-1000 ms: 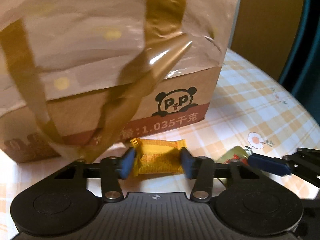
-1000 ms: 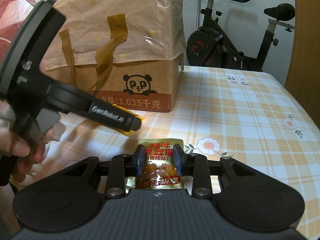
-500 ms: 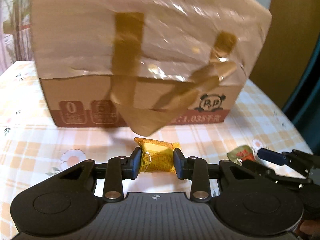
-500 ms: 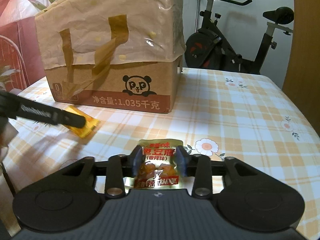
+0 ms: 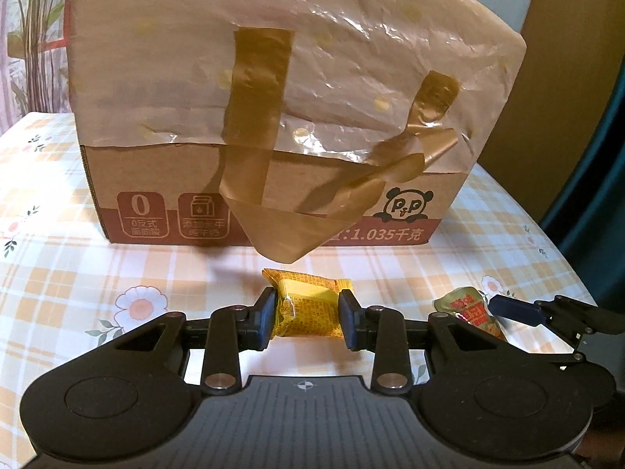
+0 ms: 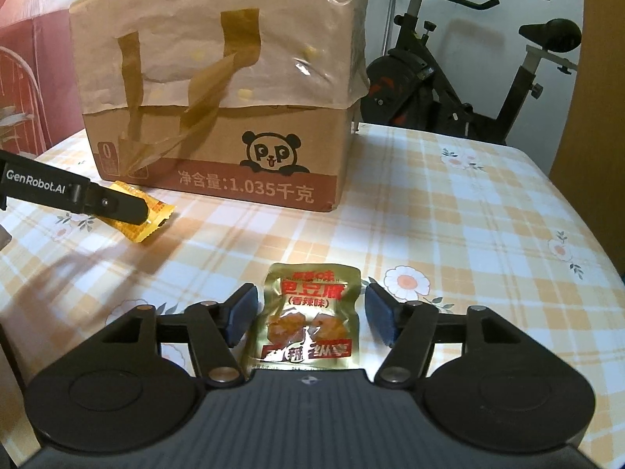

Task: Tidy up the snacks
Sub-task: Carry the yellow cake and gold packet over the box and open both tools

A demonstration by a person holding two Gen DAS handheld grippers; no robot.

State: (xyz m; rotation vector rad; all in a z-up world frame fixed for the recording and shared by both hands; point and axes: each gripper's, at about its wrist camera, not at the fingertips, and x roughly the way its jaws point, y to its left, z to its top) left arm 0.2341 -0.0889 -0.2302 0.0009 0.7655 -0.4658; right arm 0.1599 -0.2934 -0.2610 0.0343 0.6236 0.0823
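My left gripper (image 5: 306, 318) is shut on a yellow wrapped snack (image 5: 306, 310), held low over the checked tablecloth in front of the cardboard box (image 5: 156, 179). The same snack (image 6: 154, 213) and left gripper (image 6: 117, 205) show at the left of the right wrist view. My right gripper (image 6: 310, 318) is open, its blue pads apart on either side of a gold snack pouch (image 6: 310, 318) lying flat on the table. That pouch (image 5: 468, 310) also shows at the right of the left wrist view, beside a right fingertip (image 5: 515, 308).
The cardboard box (image 6: 297, 156) with a panda logo is lined with a tan plastic bag (image 5: 351, 70) whose handles hang down its front. An exercise bike (image 6: 468, 90) stands behind the table. The table edge (image 5: 554, 246) runs at the right.
My left gripper drew back from the box with the yellow snack. My right gripper opened and let go of the gold pouch, which now lies on the table.
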